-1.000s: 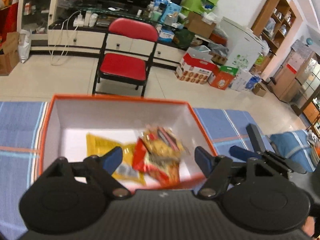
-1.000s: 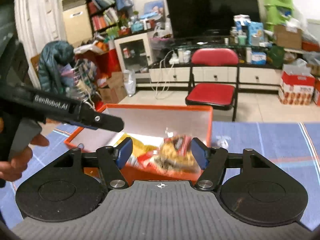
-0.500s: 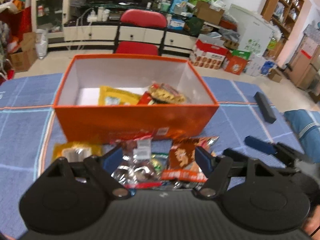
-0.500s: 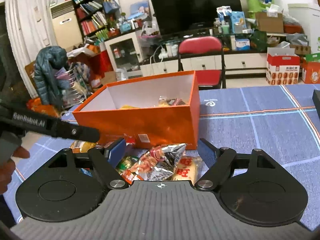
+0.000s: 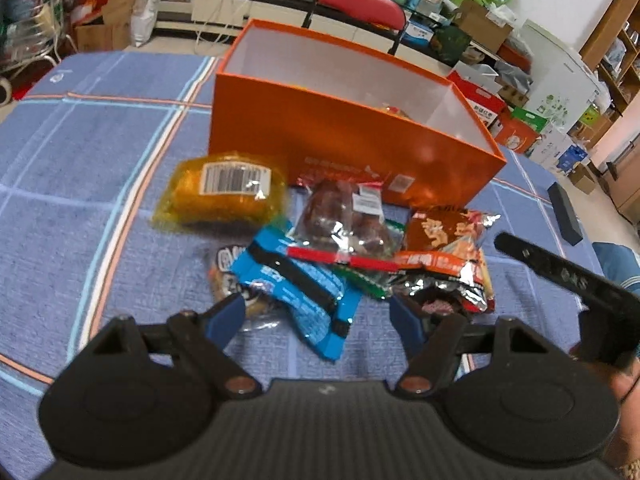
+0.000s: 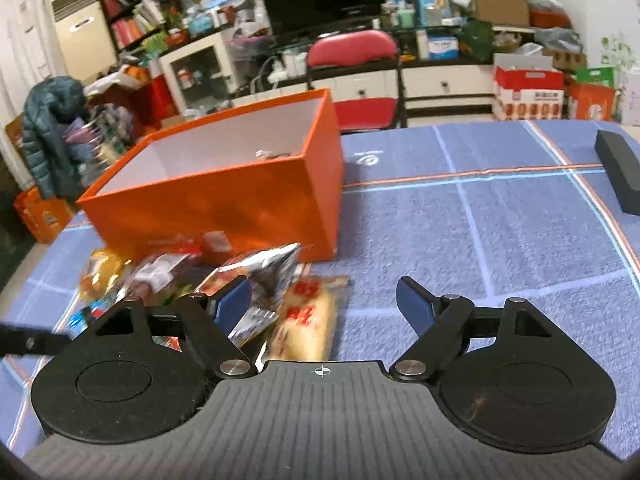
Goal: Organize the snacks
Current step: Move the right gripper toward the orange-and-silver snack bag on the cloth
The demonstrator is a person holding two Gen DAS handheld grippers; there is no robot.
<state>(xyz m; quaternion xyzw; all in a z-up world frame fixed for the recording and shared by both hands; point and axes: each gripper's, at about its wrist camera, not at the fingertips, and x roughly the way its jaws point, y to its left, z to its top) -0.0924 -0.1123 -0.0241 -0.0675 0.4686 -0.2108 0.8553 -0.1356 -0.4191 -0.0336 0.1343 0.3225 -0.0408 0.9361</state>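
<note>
While both grippers, left (image 5: pixel 318 314) and right (image 6: pixel 324 306), gape empty, crinkly bright snack packets (image 5: pixel 340 240) lie heaped beside the orange box (image 5: pixel 352 140).

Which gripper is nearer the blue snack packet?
Left. The left gripper hovers open right over the blue snack packet; the right gripper sits off past the pile's other end.

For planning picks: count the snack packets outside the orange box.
6 at least: yellow packet leftmost, clear bag centre, blue packet nearest, round pack under it, brown packet right, silver packet beneath; more may hide.
</note>
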